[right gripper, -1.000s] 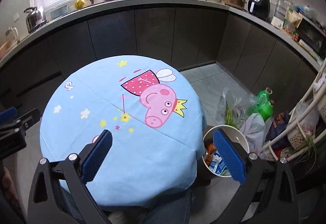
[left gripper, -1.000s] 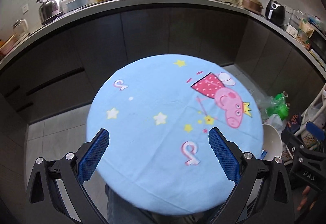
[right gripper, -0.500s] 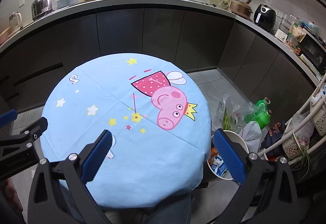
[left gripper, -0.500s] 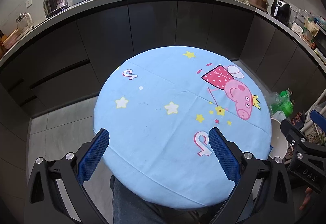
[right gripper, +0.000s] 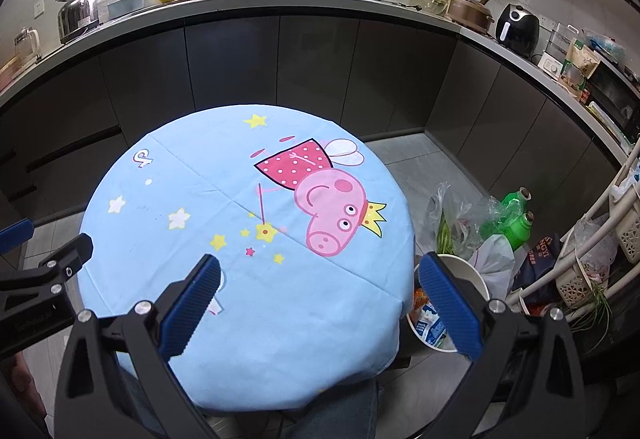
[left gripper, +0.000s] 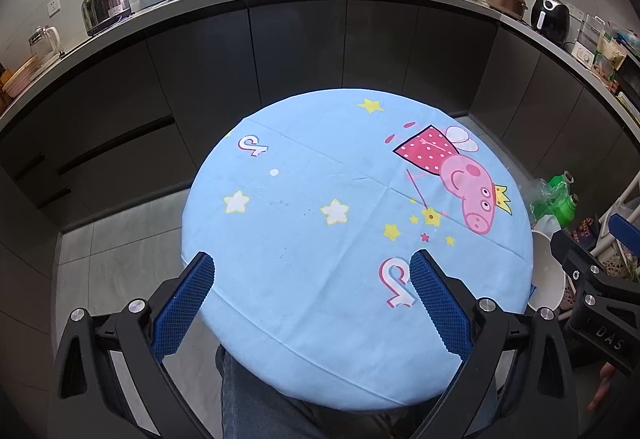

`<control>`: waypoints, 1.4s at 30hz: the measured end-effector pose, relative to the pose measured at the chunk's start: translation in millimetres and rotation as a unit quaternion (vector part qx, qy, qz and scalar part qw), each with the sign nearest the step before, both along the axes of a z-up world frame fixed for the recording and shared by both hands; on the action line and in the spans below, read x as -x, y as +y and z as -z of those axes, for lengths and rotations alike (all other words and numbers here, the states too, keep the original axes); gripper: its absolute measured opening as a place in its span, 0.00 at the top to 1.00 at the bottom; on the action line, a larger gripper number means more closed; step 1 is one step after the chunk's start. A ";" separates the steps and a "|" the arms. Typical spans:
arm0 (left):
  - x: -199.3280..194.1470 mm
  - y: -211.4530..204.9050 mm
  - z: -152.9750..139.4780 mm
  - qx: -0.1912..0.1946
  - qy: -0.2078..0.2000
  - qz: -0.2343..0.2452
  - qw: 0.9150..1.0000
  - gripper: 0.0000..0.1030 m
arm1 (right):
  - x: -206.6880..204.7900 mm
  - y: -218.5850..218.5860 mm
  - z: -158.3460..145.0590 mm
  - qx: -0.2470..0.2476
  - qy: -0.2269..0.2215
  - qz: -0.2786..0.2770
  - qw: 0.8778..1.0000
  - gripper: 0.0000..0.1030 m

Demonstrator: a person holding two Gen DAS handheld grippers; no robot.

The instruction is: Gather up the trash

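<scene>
Trash bin (right gripper: 472,271) beside table (right gripper: 240,303); jaws spread.

Both wrist views high, angled down over round table (left gripper: 300,167), facing counter (right gripper: 320,1); right view offset rightward

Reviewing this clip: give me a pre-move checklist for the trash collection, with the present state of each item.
1. Left gripper open, holding nothing: ok.
2. Right gripper open, holding nothing: ok.
3. Trash on the blue tablecloth to pick: not ok, none visible.
4. White bin located on the floor beside the table: ok.
5. Bin has room: cannot tell, packets already inside.
6. Green bottles and plastic bags beside bin are trash: cannot tell.
</scene>
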State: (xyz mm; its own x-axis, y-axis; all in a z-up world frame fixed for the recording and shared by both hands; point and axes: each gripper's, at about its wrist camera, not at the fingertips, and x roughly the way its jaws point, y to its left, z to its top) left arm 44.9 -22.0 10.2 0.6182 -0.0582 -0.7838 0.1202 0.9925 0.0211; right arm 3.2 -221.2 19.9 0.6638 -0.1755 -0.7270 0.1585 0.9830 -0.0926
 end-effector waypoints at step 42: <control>1.8 -0.1 -2.3 0.001 0.000 -0.004 1.000 0.08 | 0.0 -3.3 -0.3 -0.005 -0.001 0.005 1.000 0.03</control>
State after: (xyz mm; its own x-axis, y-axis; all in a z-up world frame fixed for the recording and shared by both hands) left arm 43.1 -22.1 12.5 0.6187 -0.0550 -0.7837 0.1126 0.9935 0.0191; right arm 3.2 -224.4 20.3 0.6629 -0.1750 -0.7280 0.1679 0.9823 -0.0832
